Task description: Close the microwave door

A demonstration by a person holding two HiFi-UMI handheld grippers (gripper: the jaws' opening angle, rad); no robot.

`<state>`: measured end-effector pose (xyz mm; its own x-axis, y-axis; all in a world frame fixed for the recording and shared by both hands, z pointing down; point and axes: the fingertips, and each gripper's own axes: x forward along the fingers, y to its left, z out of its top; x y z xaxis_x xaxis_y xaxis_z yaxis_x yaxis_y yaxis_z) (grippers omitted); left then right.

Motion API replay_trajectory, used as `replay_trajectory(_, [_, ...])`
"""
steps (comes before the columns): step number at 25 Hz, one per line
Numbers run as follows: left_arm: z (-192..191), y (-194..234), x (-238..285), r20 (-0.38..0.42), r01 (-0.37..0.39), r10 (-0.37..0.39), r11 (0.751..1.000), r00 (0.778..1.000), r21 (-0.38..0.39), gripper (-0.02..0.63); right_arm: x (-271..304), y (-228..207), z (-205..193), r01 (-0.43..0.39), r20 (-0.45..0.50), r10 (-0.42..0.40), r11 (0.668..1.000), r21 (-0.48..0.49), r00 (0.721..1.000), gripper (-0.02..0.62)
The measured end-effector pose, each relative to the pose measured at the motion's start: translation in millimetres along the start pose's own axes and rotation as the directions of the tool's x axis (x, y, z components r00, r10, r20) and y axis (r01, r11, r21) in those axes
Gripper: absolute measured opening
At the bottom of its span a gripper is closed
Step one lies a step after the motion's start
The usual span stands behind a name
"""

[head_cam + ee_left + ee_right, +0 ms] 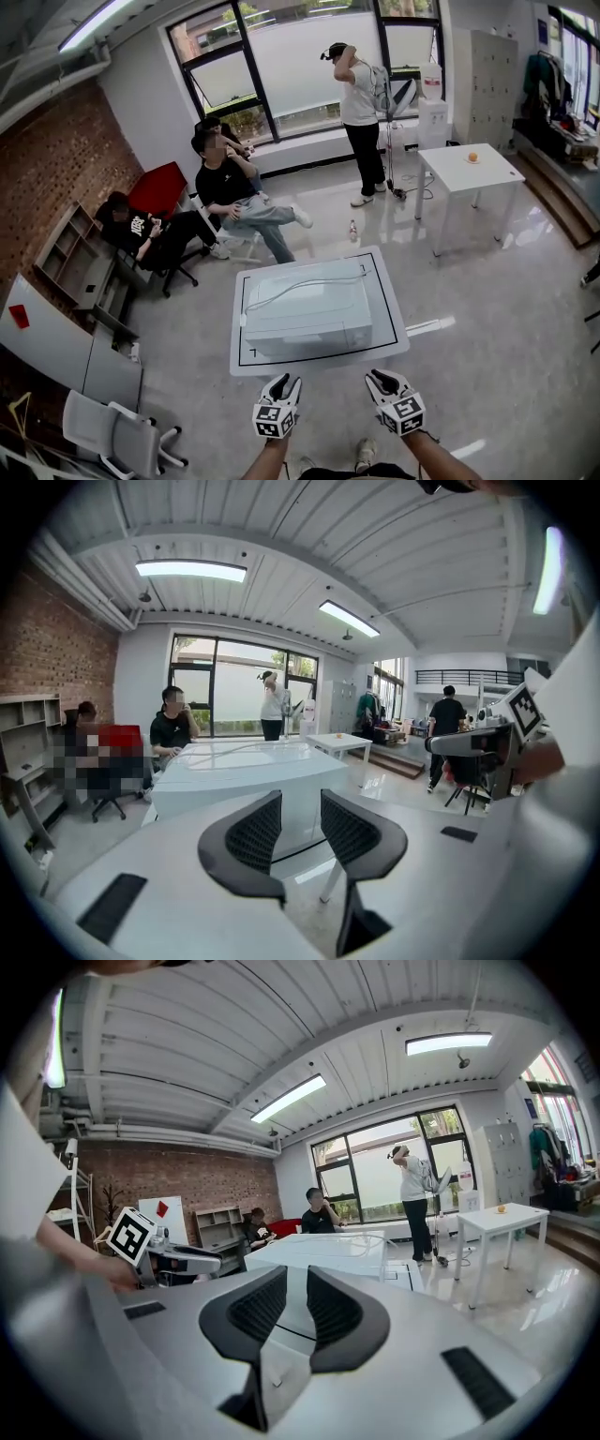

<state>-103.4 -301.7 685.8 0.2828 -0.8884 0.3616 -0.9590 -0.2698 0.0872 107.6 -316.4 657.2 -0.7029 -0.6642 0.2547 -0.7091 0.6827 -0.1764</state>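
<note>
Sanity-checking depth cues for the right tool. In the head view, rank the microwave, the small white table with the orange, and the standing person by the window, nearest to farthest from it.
1. Microwave: just ahead of the right tool, slightly left.
2. Small white table: further back, on the right.
3. Standing person: at the window, farthest.

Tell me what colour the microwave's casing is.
White all over. The microwave shows best in the head view, seen from above on its table.
</note>
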Motion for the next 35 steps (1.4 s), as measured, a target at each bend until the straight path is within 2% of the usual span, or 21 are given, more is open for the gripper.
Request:
replay_trajectory(10, [22, 19, -65, 0.106, 0.033, -0.027, 0.998, 0.994, -0.047, 0.138, -8, 47, 17, 0.035, 0.036, -0.033, 0.998, -0.052, 0.999, 0.072])
replay_trajectory(18, [23, 42, -139, 0.161, 0.074, -0.065, 0.996, 0.985, -0.05, 0.138, -14, 117, 24, 0.054, 0.059, -0.05, 0.995, -0.081, 0.997, 0.072])
replay_trajectory(24, [25, 67, -199, 0.2, 0.086, -0.075, 0.995, 0.977, -0.046, 0.138, -16, 181, 29, 0.04, 0.08, -0.032, 0.994, -0.102, 0.996, 0.072])
replay_trajectory(35, [5, 99, -295, 0.264, 0.086, -0.071, 0.995, 0.962, -0.046, 0.133, -42, 268, 12, 0.042, 0.086, -0.031, 0.99, -0.134, 0.996, 0.072])
